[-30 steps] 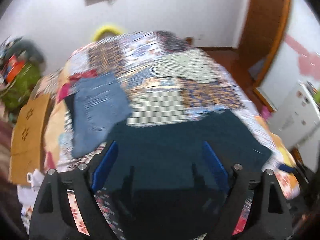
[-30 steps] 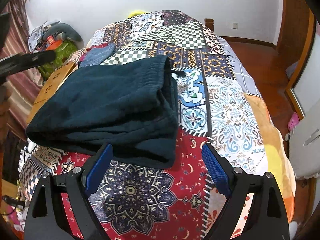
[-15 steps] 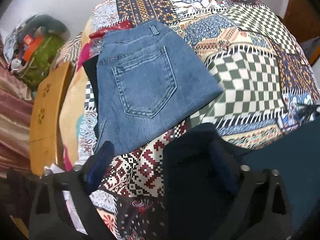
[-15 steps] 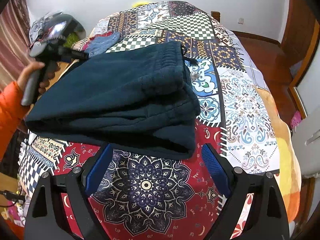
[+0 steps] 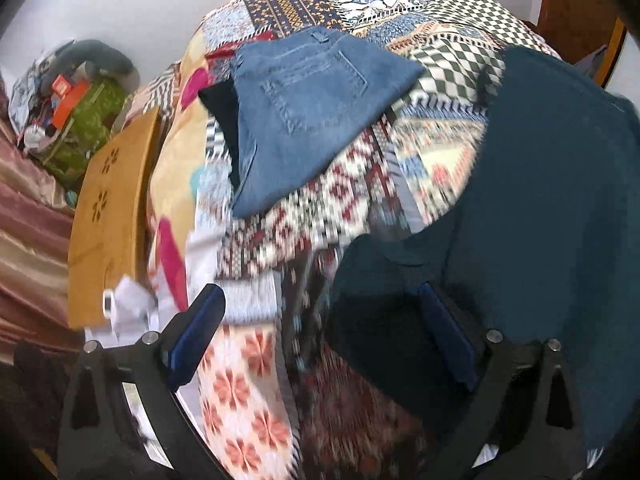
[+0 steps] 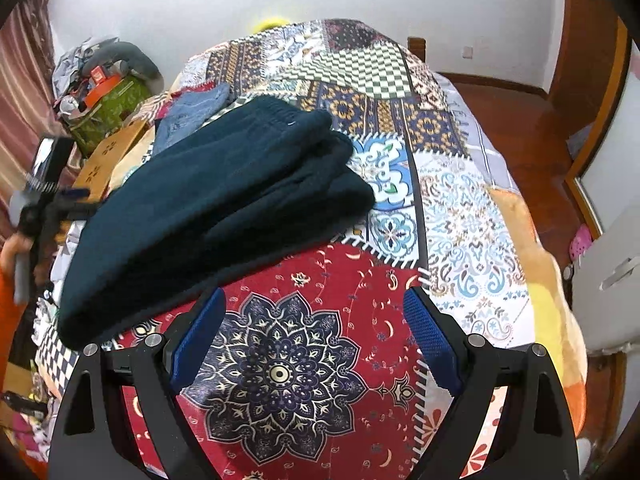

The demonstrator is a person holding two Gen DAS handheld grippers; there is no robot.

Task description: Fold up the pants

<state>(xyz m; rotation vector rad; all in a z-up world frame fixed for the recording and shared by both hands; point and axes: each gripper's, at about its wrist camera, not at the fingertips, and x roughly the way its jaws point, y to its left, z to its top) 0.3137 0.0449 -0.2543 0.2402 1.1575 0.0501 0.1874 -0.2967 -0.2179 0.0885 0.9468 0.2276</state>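
Dark teal fleece pants [image 6: 216, 208] sit folded in a thick stack, left of centre in the right wrist view, on the patchwork bedspread [image 6: 460, 216]. The right gripper [image 6: 314, 336] hovers at the bottom of that frame over the red mandala patch, jaws spread wide, nothing between them, well clear of the fabric.

The left gripper [image 5: 320, 332] is also wide open. In its own view, one blue pad looks like it's right at a lump of the dark fabric at lower right, but the frame is blurry so I can't tell if it's actually touching.

What I'd worry about: the stack looks bulky and soft, with layers sliding toward the right edge. Nudge it from the left corner and the top layers could slump apart. A folded pair of jeans [image 5: 304, 116] lies close by in the upper middle of the left view, so a careless sweep might drag those too.
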